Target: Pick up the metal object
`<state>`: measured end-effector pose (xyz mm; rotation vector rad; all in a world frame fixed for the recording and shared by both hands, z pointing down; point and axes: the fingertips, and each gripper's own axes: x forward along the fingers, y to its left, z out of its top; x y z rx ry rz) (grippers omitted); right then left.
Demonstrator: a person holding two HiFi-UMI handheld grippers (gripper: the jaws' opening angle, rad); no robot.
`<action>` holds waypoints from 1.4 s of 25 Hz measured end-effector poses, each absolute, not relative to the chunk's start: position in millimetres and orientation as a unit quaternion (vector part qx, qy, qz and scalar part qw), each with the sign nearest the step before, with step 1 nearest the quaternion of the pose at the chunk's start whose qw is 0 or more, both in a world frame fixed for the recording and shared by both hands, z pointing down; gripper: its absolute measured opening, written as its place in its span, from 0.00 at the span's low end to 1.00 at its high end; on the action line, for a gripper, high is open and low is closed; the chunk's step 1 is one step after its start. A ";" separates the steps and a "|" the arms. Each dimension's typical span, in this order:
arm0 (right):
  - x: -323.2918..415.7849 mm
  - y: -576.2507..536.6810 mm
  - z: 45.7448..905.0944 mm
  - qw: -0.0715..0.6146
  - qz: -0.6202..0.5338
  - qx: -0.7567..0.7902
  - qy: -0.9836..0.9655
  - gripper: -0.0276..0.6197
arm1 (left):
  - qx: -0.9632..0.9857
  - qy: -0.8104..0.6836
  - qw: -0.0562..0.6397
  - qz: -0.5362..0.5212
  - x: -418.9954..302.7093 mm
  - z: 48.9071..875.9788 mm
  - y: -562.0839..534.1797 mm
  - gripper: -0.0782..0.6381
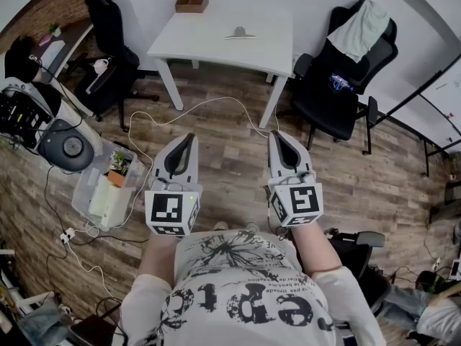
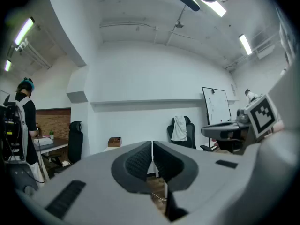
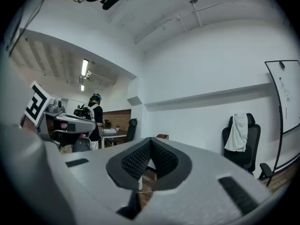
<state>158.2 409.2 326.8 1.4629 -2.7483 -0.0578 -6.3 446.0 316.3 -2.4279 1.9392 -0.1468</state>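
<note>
Both closed tight, L tool empty, R tool empty

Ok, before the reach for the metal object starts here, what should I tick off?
1. Metal object visible on white table: ok.
2. Left tongs empty: ok, shut.
3. Right tongs empty: ok, shut.
4. Tongs open for a grasp: not ok.
5. Tongs near the object: not ok, both over the floor, short of the table.
6. Object's graspable edge: cannot tell, too small.

Metal object on table: too small to identify.
</note>
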 end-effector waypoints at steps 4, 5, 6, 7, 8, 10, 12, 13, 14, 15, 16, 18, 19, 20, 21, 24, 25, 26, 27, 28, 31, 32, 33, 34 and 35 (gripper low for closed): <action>153.2 413.8 332.4 0.014 -0.014 0.473 -0.881 0.03 | -0.778 0.626 0.012 -0.049 -15.8 320.0 451.4 0.13; 151.8 414.1 333.2 0.014 -0.013 0.474 -0.880 0.03 | -0.778 0.626 0.012 -0.049 -17.2 320.4 451.8 0.13; 150.6 414.0 333.8 0.015 -0.012 0.474 -0.880 0.03 | -0.779 0.625 0.012 -0.048 -18.3 320.6 451.7 0.13; 149.6 413.7 334.3 0.015 -0.011 0.475 -0.880 0.03 | -0.779 0.625 0.011 -0.048 -19.1 320.6 451.3 0.13; 148.9 413.2 334.9 0.016 -0.011 0.476 -0.879 0.03 | -0.780 0.624 0.011 -0.048 -19.7 320.8 450.5 0.13; 147.4 411.8 336.7 0.018 -0.009 0.477 -0.879 0.03 | -0.781 0.623 0.008 -0.046 -21.5 322.0 448.5 0.13; 146.0 409.8 340.2 0.017 0.000 0.479 -0.878 0.03 | -0.782 0.622 0.008 -0.045 -23.9 324.0 446.2 0.13; 145.2 408.7 342.6 0.016 0.004 0.480 -0.877 0.03 | -0.783 0.621 0.009 -0.044 -25.0 325.2 444.8 0.13; 144.1 407.2 345.3 0.016 0.008 0.481 -0.876 0.03 | -0.784 0.620 0.010 -0.044 -26.4 326.6 443.2 0.13; 142.8 405.1 348.3 0.017 0.010 0.483 -0.875 0.03 | -0.785 0.618 0.010 -0.043 -28.3 328.3 441.3 0.13; 140.9 402.3 351.3 0.019 0.013 0.487 -0.873 0.03 | -0.786 0.617 0.008 -0.042 -31.1 330.2 439.2 0.13; 135.6 395.9 355.4 0.022 0.019 0.493 -0.870 0.03 | -0.787 0.615 0.004 -0.041 -39.0 334.4 434.9 0.13; 131.9 393.0 356.4 0.022 0.021 0.495 -0.868 0.03 | -0.788 0.615 0.001 -0.041 -43.8 336.4 433.1 0.13; 127.9 390.3 357.2 0.024 0.022 0.496 -0.868 0.03 | -0.788 0.614 -0.002 -0.041 -48.7 338.3 431.1 0.13; 124.0 387.0 358.2 0.026 0.021 0.496 -0.868 0.03 | -0.788 0.614 -0.003 -0.042 -53.4 340.0 428.2 0.13; 117.7 370.3 365.8 0.031 0.026 0.496 -0.867 0.03 | -0.786 0.617 -0.010 -0.043 -61.3 348.0 411.9 0.13; 117.3 363.4 370.4 0.033 0.030 0.496 -0.867 0.03 | -0.785 0.618 -0.014 -0.046 -61.7 352.3 405.4 0.13; 116.9 355.5 374.9 0.036 0.033 0.494 -0.868 0.03 | -0.784 0.619 -0.016 -0.049 -61.6 356.4 398.1 0.13; 116.2 345.9 378.6 0.039 0.034 0.493 -0.869 0.03 | -0.782 0.620 -0.017 -0.053 -61.9 359.4 389.2 0.13; 114.9 334.8 381.2 0.041 0.034 0.491 -0.870 0.03 | -0.780 0.623 -0.016 -0.055 -62.5 361.2 378.7 0.13; 111.0 296.4 386.6 0.041 0.031 0.481 -0.875 0.03 | -0.773 0.632 -0.014 -0.057 -64.5 365.0 342.2 0.13; 110.8 281.6 388.5 0.039 0.031 0.478 -0.877 0.03 | -0.770 0.636 -0.013 -0.058 -64.8 367.0 328.8 0.13; 111.1 265.4 390.0 0.036 0.032 0.475 -0.879 0.03 | -0.767 0.639 -0.013 -0.059 -64.8 369.0 314.3 0.13; 112.1 248.3 390.9 0.034 0.033 0.472 -0.880 0.03 | -0.764 0.642 -0.013 -0.060 -64.5 370.4 299.1 0.13; 113.6 230.6 390.9 0.032 0.033 0.469 -0.882 0.03 | -0.761 0.645 -0.013 -0.061 -63.7 370.7 283.5 0.13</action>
